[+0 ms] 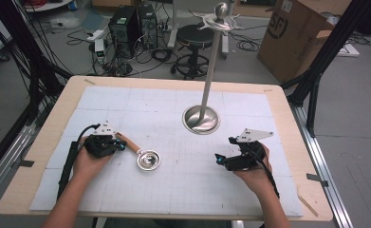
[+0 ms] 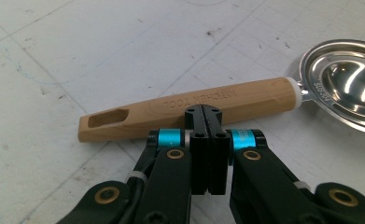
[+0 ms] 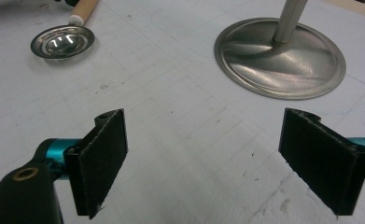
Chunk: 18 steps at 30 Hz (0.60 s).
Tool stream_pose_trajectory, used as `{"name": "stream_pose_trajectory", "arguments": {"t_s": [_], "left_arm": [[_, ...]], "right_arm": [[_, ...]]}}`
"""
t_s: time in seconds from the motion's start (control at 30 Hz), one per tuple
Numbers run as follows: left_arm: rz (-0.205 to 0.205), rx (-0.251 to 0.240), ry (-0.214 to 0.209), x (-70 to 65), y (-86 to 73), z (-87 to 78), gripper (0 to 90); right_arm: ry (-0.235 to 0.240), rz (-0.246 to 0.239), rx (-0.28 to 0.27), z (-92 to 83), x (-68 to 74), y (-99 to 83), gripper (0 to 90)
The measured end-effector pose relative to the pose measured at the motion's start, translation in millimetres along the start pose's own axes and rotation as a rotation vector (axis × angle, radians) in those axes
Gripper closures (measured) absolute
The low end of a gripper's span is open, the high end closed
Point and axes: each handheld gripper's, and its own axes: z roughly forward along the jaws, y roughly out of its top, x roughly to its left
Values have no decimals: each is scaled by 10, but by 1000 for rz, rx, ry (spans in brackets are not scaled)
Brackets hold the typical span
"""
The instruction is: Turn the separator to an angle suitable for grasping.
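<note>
A small metal ladle lies on the white mat, its round bowl (image 1: 148, 160) (image 2: 353, 88) (image 3: 62, 41) to the right of its wooden handle (image 1: 128, 143) (image 2: 124, 119). My left gripper (image 1: 119, 145) (image 2: 202, 109) is shut with its jaws pressed together and nothing between them. Its tips sit at the near side of the handle's middle. My right gripper (image 1: 217, 159) (image 3: 204, 116) hovers open over bare mat at the right and points toward the ladle, with nothing between its pads.
A metal stand rises from a round base (image 1: 202, 118) (image 3: 283, 60) at the middle back of the mat, with hooks at its top (image 1: 221, 19). The wooden table (image 1: 41, 142) borders the white gridded mat (image 1: 173, 190). Computers, cables, a stool and a cardboard box stand on the floor beyond.
</note>
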Motion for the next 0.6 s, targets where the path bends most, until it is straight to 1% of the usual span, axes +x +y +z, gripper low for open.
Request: {"name": "stream_pose_trajectory", "arguments": {"t_s": [0.07, 0.13, 0.23, 0.27, 0.33, 0.4, 0.43, 0.47, 0.5, 0.57, 0.6], "left_arm": [[-5, 0, 8, 15, 0, 6, 897], [-18, -1, 18, 56, 7, 39, 897], [-16, 12, 20, 72, 37, 72, 897], [-5, 20, 26, 73, 63, 91, 897], [-1, 18, 21, 76, 120, 130, 897], [-3, 32, 16, 74, 203, 207, 897], [3, 36, 16, 69, 235, 230, 896], [3, 36, 16, 69, 235, 230, 896], [5, 41, 13, 60, 298, 279, 897], [12, 39, 7, 47, 355, 329, 897], [4, 44, 0, 42, 380, 359, 897]], "right_arm": [[2, -1, -1, 11, -1, 2, 143], [3, -1, 2, 15, -2, 5, 143], [4, 0, -1, 23, 1, 13, 143], [4, -2, -3, 27, 3, 17, 143], [7, -3, 0, 34, 6, 22, 143], [10, -5, 0, 45, 6, 23, 143], [10, -3, 1, 51, 5, 23, 143], [12, -5, 2, 55, 1, 23, 143], [12, -5, 2, 58, -1, 24, 143], [14, -3, 2, 58, -3, 23, 144], [16, -1, 0, 56, -3, 23, 144]]}}
